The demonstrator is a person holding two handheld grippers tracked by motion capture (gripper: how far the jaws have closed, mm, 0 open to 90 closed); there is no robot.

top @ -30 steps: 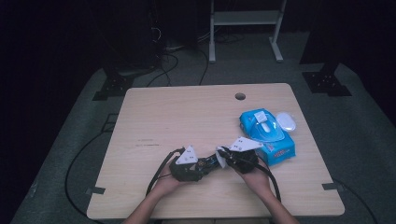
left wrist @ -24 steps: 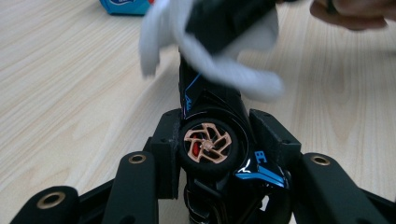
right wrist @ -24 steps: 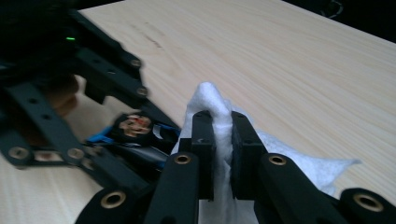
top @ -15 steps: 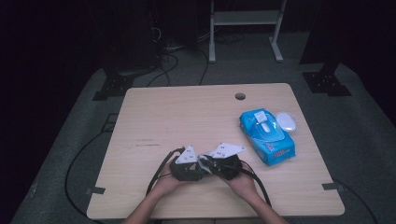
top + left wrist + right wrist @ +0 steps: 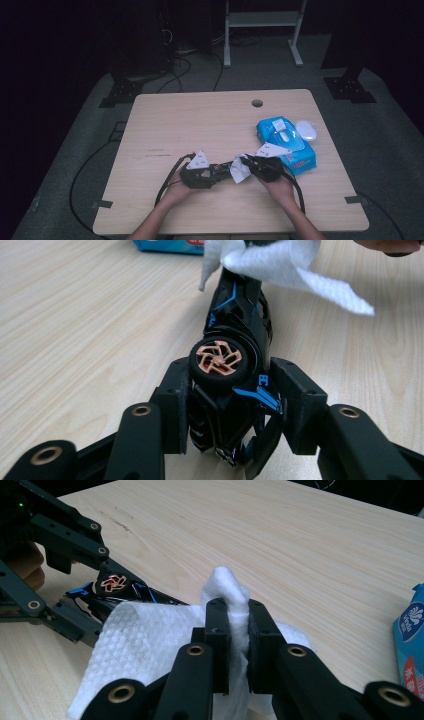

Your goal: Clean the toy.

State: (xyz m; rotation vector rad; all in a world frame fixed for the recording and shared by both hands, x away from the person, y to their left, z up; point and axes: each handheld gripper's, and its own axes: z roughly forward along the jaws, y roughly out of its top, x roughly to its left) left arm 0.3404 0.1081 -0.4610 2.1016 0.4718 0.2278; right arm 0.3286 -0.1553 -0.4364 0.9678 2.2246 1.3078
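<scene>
Gripping a black toy car [image 5: 235, 365] across its body, the left gripper [image 5: 232, 405] is sitting at the lower middle of the left gripper view, and its jaws have just been opening a little while the car is still lying between them, pads against its sides. Seen from above, the left gripper [image 5: 200, 172] is resting low and left of centre on the table [image 5: 200, 125], with the car [image 5: 220, 169] poking out to the right. To its right, the right gripper [image 5: 262, 167] is pinching a white wipe [image 5: 240, 170] tight between nearly closed jaws, and in the right gripper view the wipe [image 5: 150, 635] is bunching up above the right gripper [image 5: 237, 630] and draping over the car's far end. A blue pack of wipes [image 5: 287, 142] is lying at the right of the table, well apart from the car.

Judging by its looks, the car is light, hard and smooth, with shiny plastic panels that are likely to slip under a loosening squeeze; the copper-coloured wheel [image 5: 218, 358] will turn freely, so it is a poor place to hold. Taking hold across the flat sides of the body, behind that wheel, seems safest. Thin trim pieces may be fragile. The wipe is soft, limp and probably damp, so it is being held by a gathered fold, leaving loose cloth free to rub over the car.
</scene>
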